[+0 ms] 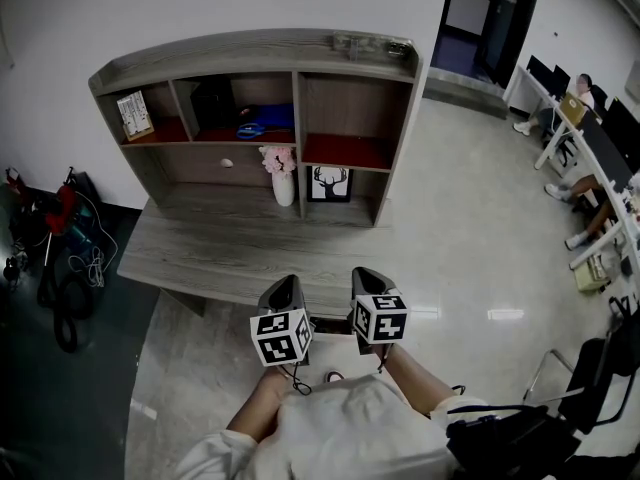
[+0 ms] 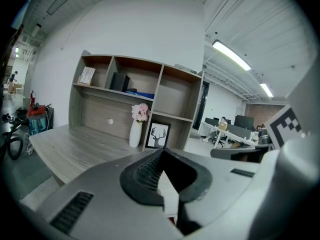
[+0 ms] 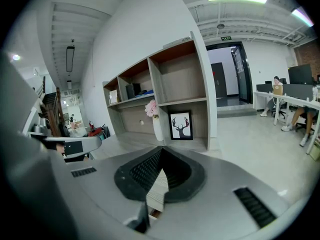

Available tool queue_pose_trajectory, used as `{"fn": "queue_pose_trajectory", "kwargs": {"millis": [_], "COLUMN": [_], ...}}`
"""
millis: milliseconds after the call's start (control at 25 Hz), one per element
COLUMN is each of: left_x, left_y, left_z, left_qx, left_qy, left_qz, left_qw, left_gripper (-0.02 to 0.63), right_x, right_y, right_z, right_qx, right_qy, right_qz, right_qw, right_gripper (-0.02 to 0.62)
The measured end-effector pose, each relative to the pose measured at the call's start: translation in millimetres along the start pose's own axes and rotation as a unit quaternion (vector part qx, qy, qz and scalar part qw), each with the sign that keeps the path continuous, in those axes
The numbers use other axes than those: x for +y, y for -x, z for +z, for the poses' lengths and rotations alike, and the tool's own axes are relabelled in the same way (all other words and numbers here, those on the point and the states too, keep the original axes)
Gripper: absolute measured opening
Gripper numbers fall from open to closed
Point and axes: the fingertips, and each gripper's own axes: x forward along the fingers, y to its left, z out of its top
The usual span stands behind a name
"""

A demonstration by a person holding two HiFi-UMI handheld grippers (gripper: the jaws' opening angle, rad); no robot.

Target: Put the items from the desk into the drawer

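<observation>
Grippers first: the left gripper (image 1: 283, 290) and the right gripper (image 1: 368, 280) are both clenched with nothing between the jaws, held side by side at the near edge of the desk (image 1: 200, 253). Straight ahead of them, at the back of the desk, stand a vase of flowers (image 1: 283, 180) and a deer picture (image 1: 329, 183). The drawer (image 1: 200, 165), ahead and left of the left gripper, is closed, its contents hidden. By my judgement those two pieces stand outside it; whether others lie inside cannot be told.
</observation>
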Motion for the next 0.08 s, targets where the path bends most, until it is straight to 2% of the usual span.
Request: {"fn": "queue_pose_trajectory", "kwargs": {"millis": [80], "left_x": [-2.4], "left_y": [0.4], "left_z": [0.1], "left_qx": [-0.001], "left_qy": [-0.001], "left_qz": [-0.001], "left_qw": [1.0], "left_gripper": [0.0], "right_x": [-1.5], "right_y": [1.8], "right_z": [0.4], "right_qx": [-0.003], "right_qy": [0.0], "right_qz": [0.001], "right_qw": [1.0], "right_gripper": [-0.002]}}
